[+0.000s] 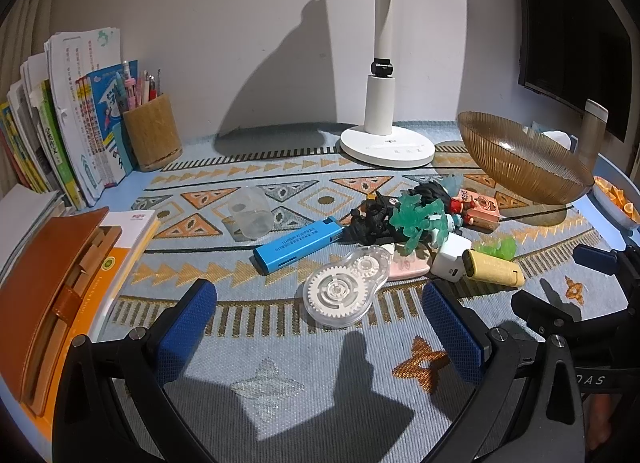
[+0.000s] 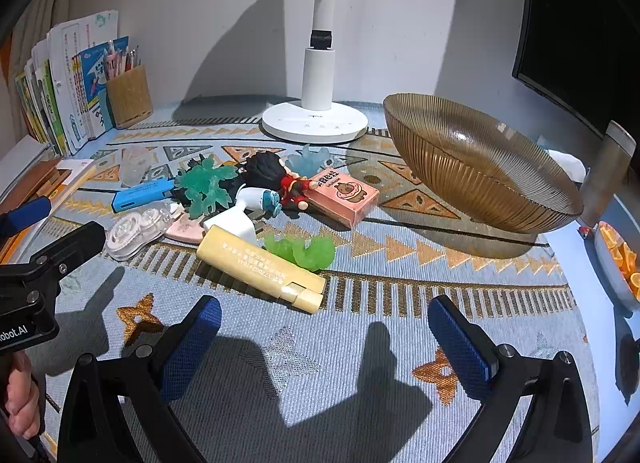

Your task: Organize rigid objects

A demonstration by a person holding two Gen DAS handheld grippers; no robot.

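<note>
A heap of small items lies mid-mat: a clear correction-tape dispenser, a blue lighter-like stick, a yellow one, a white charger, a pink box, figurines with green plastic pieces, and green slime-like bits. A ribbed amber bowl stands empty at the right. My left gripper is open just short of the dispenser. My right gripper is open near the yellow stick.
A white lamp base stands at the back. Books and a pen holder line the back left. A brown notebook lies at left, a clear cup on the mat, a dish of orange slices at right.
</note>
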